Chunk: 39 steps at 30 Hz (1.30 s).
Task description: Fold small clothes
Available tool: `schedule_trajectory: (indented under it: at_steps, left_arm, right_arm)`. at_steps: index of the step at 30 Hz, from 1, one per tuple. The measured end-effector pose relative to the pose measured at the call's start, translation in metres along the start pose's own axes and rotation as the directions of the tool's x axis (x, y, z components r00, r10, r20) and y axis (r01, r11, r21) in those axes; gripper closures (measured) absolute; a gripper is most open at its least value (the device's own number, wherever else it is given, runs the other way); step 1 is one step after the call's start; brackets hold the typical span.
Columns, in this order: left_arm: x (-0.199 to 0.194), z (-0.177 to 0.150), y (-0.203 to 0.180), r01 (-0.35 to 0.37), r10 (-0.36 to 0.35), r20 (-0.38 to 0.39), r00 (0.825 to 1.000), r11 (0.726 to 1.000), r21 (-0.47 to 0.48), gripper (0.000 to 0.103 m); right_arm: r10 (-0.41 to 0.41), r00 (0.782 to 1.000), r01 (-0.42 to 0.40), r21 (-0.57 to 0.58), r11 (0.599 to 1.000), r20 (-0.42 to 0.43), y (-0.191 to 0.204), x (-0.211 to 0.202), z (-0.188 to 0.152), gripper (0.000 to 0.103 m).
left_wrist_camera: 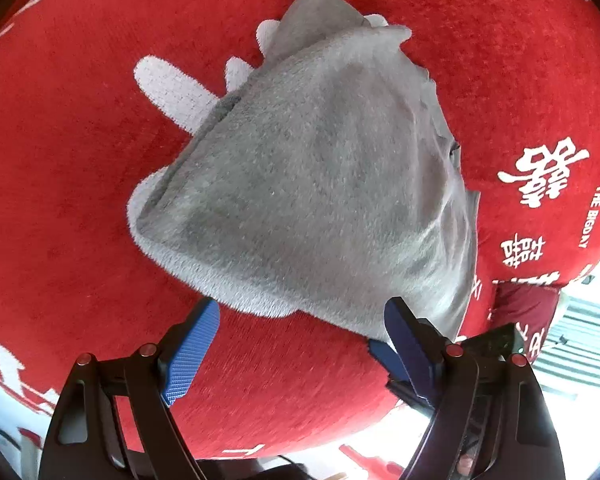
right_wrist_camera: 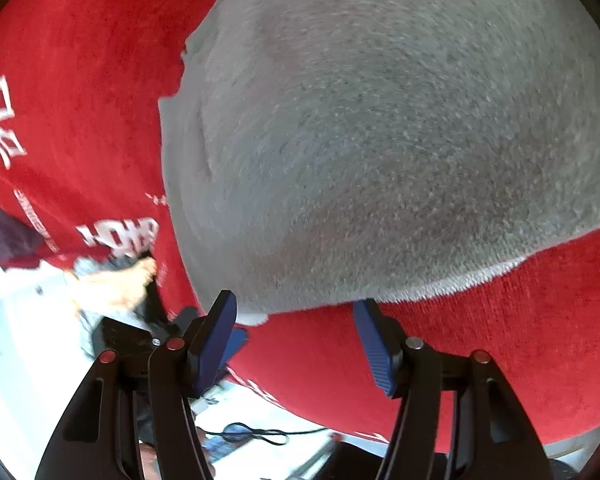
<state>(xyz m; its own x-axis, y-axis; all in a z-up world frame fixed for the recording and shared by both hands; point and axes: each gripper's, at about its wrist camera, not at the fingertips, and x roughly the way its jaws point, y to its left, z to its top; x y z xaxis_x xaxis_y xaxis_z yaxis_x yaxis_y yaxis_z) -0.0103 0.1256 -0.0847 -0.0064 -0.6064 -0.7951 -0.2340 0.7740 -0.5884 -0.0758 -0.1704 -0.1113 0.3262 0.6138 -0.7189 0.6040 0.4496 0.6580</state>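
Across the bench lies a red cloth (left_wrist_camera: 60, 160) with white lettering, covering it to its near edge. On this cloth, close to that edge, we see the grey fleece garment (left_wrist_camera: 312, 184), folded into a rough triangle. Our left tongs (left_wrist_camera: 300, 332) stand released just short of its hem, and our right tongs (right_wrist_camera: 296, 320) likewise gape, gripping nothing.
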Motion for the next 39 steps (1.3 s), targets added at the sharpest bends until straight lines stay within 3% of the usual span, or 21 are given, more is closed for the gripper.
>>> schedule_trajectory:
  at_steps: [10,12,13,14,18,22,26,31,36,39]
  left_arm:
    - [0.010,0.003,-0.003,0.091,-0.090,0.004,0.996,0.995,-0.048,0.018]
    - [0.012,0.003,-0.001,0.123,-0.124,0.000,0.992,0.989,-0.082,0.018]
    - [0.013,0.002,0.000,0.137,-0.138,-0.001,0.990,0.986,-0.100,0.018]
    - [0.014,0.002,0.000,0.141,-0.142,0.000,0.990,0.984,-0.109,0.018]
    - [0.017,0.005,-0.006,0.162,-0.160,0.024,0.987,0.980,-0.115,0.018]
    - [0.021,0.017,-0.016,0.172,-0.166,0.069,0.984,0.980,-0.099,0.018]
    - [0.022,0.032,-0.030,0.161,-0.151,0.124,0.981,0.984,-0.073,0.018]
    - [0.023,0.039,-0.044,0.003,-0.009,0.171,0.985,0.999,0.033,0.018]
    - [0.030,0.039,-0.052,-0.079,0.061,0.163,0.985,0.991,0.110,0.018]
    - [0.033,0.042,-0.053,-0.085,0.068,0.142,0.988,0.989,0.118,0.018]
  right_arm:
    - [0.172,0.983,-0.178,0.111,0.978,0.062,-0.013,0.007,0.012,0.039]
    - [0.183,0.981,-0.189,0.125,0.974,0.059,-0.015,0.010,0.014,0.056]
    - [0.183,0.982,-0.188,0.131,0.973,0.052,-0.015,0.012,0.015,0.079]
    - [0.196,0.980,-0.200,0.139,0.970,0.044,-0.015,0.015,0.016,0.094]
    - [0.271,0.961,-0.276,0.122,0.954,0.055,-0.008,0.010,0.017,0.093]
    - [0.289,0.956,-0.292,0.085,0.953,0.040,0.003,0.003,0.020,0.094]
    - [0.280,0.960,-0.281,0.060,0.958,0.022,0.009,0.002,0.021,0.094]
    - [0.233,0.972,-0.232,0.037,0.972,-0.010,0.007,0.006,0.017,0.094]
    - [0.087,0.993,-0.093,-0.080,0.992,-0.076,0.019,0.009,0.013,0.090]
    - [-0.015,0.994,-0.002,-0.159,0.987,-0.107,0.029,0.007,0.011,0.090]
